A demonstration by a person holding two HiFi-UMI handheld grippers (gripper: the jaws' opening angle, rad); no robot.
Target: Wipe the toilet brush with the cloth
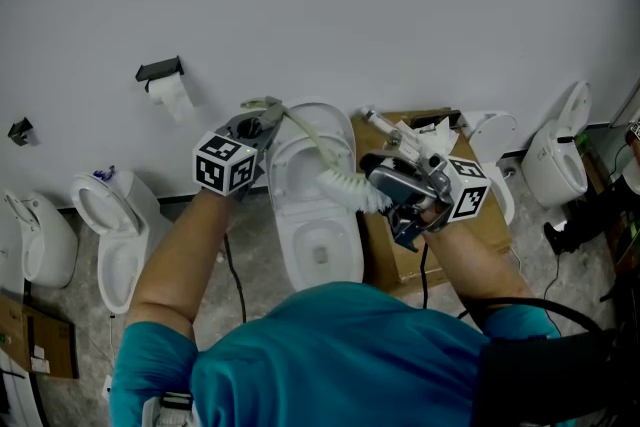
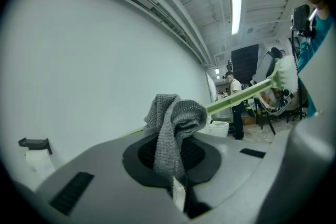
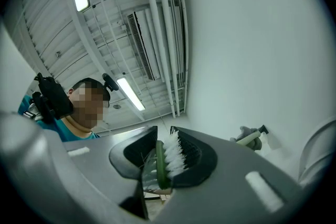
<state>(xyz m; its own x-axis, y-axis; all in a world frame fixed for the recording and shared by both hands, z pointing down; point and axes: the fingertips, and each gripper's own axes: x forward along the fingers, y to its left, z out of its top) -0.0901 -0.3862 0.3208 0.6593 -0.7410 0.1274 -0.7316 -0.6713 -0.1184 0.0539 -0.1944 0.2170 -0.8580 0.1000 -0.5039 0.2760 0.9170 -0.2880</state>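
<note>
The left gripper (image 1: pixel 256 122) is clamped on a fold of grey cloth (image 2: pixel 175 122), which is bunched round the handle end of the toilet brush (image 2: pixel 239 96). From there the green handle runs in one long line rightward above the open toilet (image 1: pixel 320 250) to its white bristle head (image 3: pixel 172 155), pinched between the right gripper's (image 1: pixel 400 190) nearly closed jaws. The wipe, I judge, must travel along that axis toward the right hand.

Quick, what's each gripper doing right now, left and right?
Left gripper: shut on the grey cloth.
Right gripper: shut on the toilet brush, at its bristle head.
</note>
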